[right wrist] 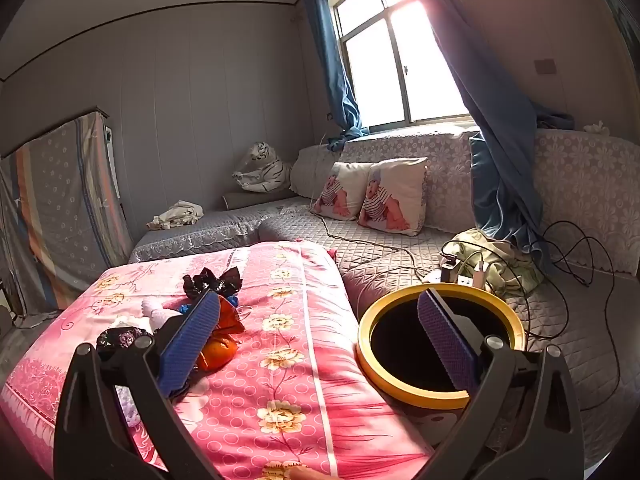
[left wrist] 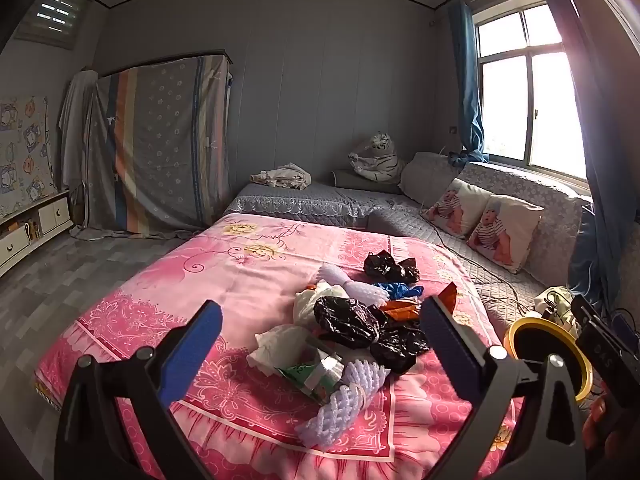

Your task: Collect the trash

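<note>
A heap of trash lies on the pink flowered bedspread [left wrist: 224, 276]: crumpled black plastic bags [left wrist: 347, 320], white tissue [left wrist: 280, 344], a green wrapper [left wrist: 316, 376], white foam netting [left wrist: 340, 404], a blue glove [left wrist: 400, 291] and orange wrappers [left wrist: 404, 308]. My left gripper [left wrist: 320, 344] hovers open just before the heap, nothing between its blue pads. A yellow-rimmed bin [right wrist: 440, 344] stands beside the bed on the right. My right gripper [right wrist: 320, 332] is open and empty, its left finger over the orange wrapper [right wrist: 218, 354], its right finger before the bin's mouth.
A grey quilted sofa [right wrist: 400, 264] with two picture pillows [right wrist: 372, 196] runs along the window wall. Cables, a charger [right wrist: 460, 276] and crumpled cloth lie on it behind the bin. A tiger plush [left wrist: 376, 158] sits in the corner. A covered wardrobe [left wrist: 160, 148] stands left.
</note>
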`<state>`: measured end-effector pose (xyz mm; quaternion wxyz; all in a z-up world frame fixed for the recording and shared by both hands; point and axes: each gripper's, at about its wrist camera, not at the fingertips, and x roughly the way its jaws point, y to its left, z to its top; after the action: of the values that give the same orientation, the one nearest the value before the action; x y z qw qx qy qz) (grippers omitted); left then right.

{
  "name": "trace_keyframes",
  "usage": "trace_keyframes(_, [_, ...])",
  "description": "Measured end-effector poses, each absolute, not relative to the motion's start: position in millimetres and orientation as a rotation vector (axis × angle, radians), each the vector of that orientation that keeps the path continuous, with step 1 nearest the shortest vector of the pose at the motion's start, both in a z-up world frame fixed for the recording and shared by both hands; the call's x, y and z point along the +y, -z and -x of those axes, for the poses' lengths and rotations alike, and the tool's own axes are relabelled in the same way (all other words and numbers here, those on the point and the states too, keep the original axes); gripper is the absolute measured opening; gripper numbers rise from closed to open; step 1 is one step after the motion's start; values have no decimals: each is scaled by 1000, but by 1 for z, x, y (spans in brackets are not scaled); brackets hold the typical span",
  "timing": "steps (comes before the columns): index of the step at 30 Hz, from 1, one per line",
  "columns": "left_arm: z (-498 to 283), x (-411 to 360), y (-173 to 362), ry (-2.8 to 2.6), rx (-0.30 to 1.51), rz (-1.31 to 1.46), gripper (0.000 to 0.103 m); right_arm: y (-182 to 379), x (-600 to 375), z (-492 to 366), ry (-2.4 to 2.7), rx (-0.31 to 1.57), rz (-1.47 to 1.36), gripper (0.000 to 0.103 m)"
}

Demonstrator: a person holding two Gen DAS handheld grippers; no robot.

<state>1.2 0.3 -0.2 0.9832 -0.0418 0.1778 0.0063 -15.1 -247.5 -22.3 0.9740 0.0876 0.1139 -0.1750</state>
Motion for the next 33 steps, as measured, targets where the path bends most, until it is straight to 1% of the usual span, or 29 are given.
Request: trace_keyframes(33, [-1, 0, -1, -19, 342, 79, 96, 22, -250, 17, 343, 221, -189, 95])
